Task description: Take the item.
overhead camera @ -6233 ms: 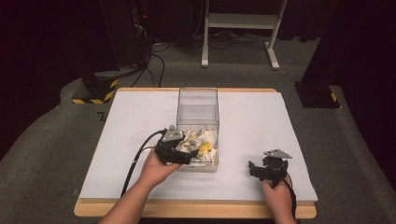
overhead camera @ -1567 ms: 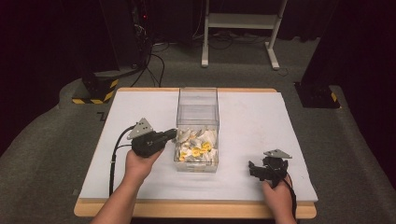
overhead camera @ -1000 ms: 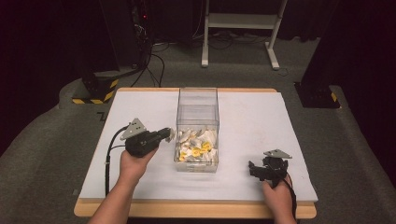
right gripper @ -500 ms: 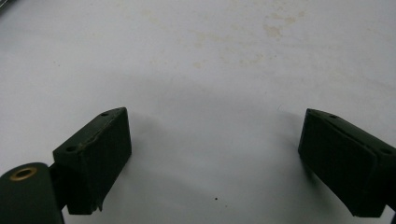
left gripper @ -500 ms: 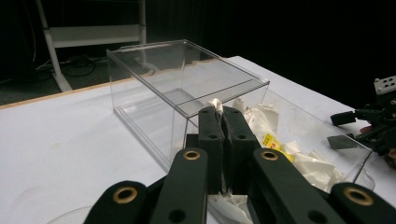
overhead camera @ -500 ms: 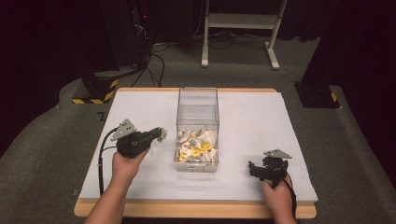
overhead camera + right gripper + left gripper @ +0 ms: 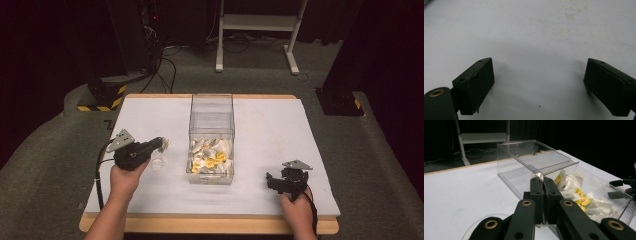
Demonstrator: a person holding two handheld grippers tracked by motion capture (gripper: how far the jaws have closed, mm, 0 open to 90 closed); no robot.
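Yellow-labelled white tea bags (image 7: 210, 159), clear box (image 7: 212, 112)

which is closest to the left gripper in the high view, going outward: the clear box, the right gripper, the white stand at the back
1. The clear box, just to the right of the left gripper, mid table.
2. The right gripper, across the table past the box, near the front edge on the right.
3. The white stand, on the floor beyond the table's far edge.

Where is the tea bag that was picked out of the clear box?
The tea bag is pinched in the left gripper, left of the clear box, above a small transparent dish.
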